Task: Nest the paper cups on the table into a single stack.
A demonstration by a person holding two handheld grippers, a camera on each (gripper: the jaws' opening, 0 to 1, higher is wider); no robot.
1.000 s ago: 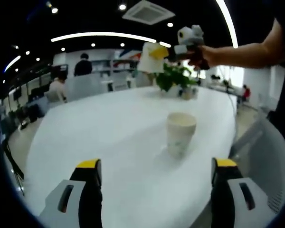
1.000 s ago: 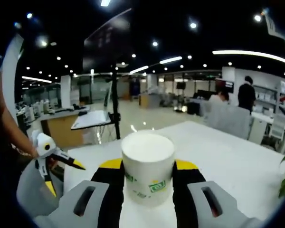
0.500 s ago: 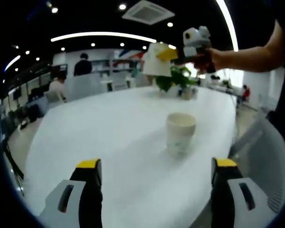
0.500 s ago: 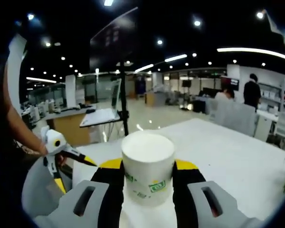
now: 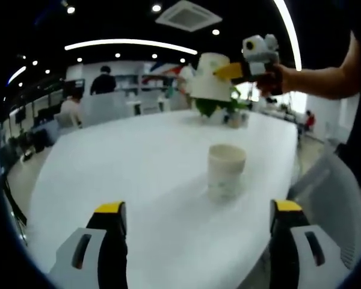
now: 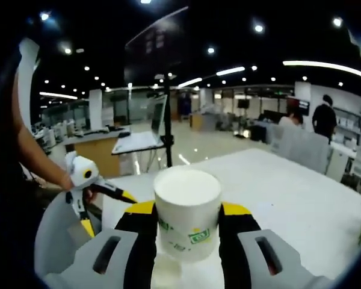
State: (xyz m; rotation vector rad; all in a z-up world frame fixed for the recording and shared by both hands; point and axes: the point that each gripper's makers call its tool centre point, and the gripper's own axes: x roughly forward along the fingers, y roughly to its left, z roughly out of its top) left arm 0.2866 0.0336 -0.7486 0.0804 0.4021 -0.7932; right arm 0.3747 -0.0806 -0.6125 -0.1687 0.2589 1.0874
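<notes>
The right gripper (image 6: 187, 226) pinches a paper cup (image 6: 187, 211) aloft, while the left gripper (image 5: 198, 220) hangs spread before the standing cup (image 5: 226, 170) on the white table (image 5: 126, 162).

Large white table (image 5: 126, 162) with rounded edge, surface plain and glossy. One paper cup (image 5: 225, 170) standing upright on it, mouth up, right of centre in the left gripper view. Potted green plant (image 5: 219, 107) at the far end, well apart from that cup.
</notes>
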